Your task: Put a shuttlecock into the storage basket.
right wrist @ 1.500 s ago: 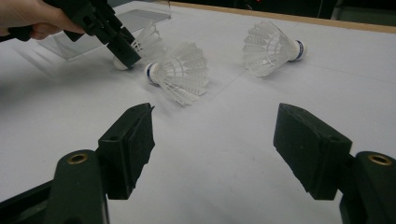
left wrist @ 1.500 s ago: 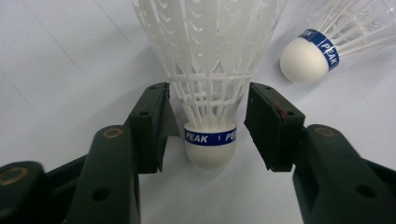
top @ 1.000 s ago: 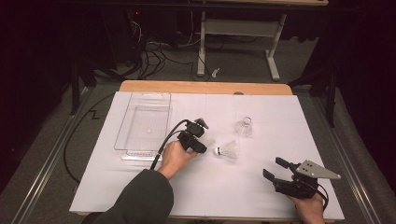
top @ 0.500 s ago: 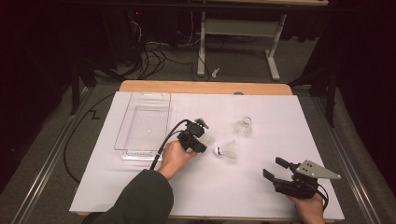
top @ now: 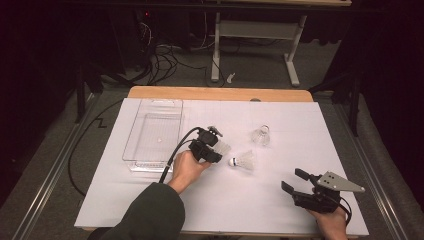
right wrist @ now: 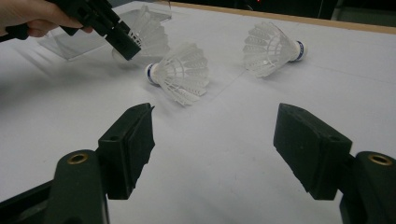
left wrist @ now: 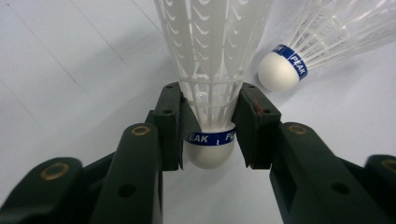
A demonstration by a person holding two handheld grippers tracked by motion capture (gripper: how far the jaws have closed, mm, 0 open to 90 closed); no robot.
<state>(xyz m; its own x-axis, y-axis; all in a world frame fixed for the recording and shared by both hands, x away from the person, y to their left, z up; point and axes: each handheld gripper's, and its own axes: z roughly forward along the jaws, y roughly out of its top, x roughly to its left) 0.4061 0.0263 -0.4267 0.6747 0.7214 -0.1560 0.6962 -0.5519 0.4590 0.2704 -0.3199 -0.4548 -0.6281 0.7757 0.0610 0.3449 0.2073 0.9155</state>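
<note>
Overhead view; two close finger-mounted views

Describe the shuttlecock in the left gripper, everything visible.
The held shuttlecock has a white feather-style skirt, apparently plastic, with ribs and cross-threads, a rounded white cork-like nose, and a blue band printed PEAK in white. The left gripper has just closed on it: its black fingers press the skirt's narrow base on both sides, just above the band. Nose points toward the camera, skirt flares away. It is just over the white table sheet, right of the clear tray.
</note>
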